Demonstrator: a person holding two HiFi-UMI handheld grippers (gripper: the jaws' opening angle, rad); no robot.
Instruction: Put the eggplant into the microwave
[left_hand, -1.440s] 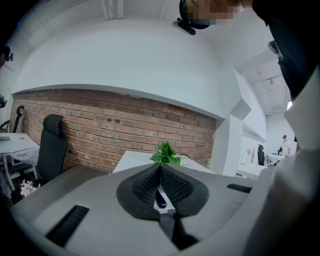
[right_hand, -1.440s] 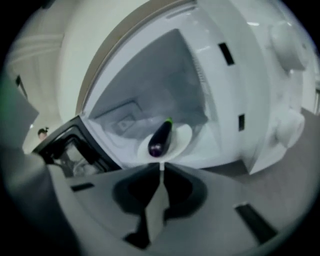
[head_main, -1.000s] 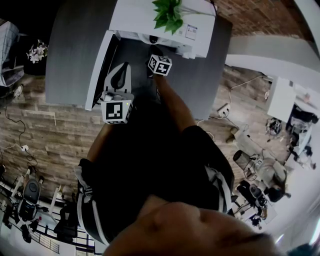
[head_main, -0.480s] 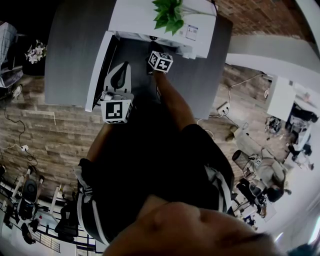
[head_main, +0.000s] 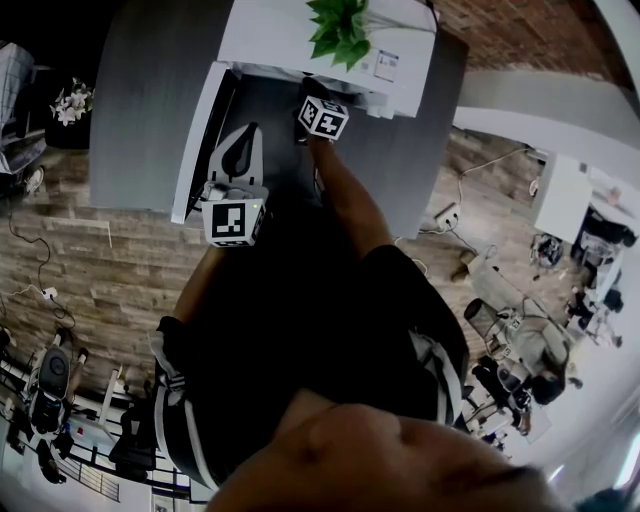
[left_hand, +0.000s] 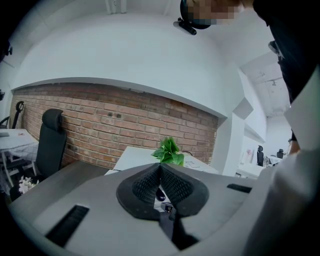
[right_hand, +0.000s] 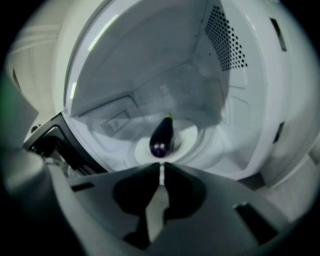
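So the eggplant (right_hand: 162, 137) is sitting inside the microwave (head_main: 285, 35), lying on the white round plate (right_hand: 190, 134) on the floor of the cavity, dark glossy end toward the camera and the green stem end pointing at the back wall. Nothing is touching it. The right gripper (right_hand: 161, 167) is just in front of it at the mouth of the oven, and its jaws are pressed together with only a thin sliver of light between the tips and nothing held in them. The patch of vent holes (right_hand: 225, 42) shows up on the right inside wall. From the head view the microwave is white and sits on a grey surface (head_main: 140, 100), with its door (head_main: 196, 140) swung open to the left and a green plant (head_main: 338, 30) on top. The right arm is stretched out toward the opening. The left gripper (left_hand: 160, 166) hangs back on the door side, nearer the person's body, and its jaws are closed too, ribbed pads meeting with nothing between them. Its camera looks over the top of the microwave at the plant, with a brick wall (left_hand: 100, 125) behind and a dark office chair (left_hand: 52, 145) off to the left.
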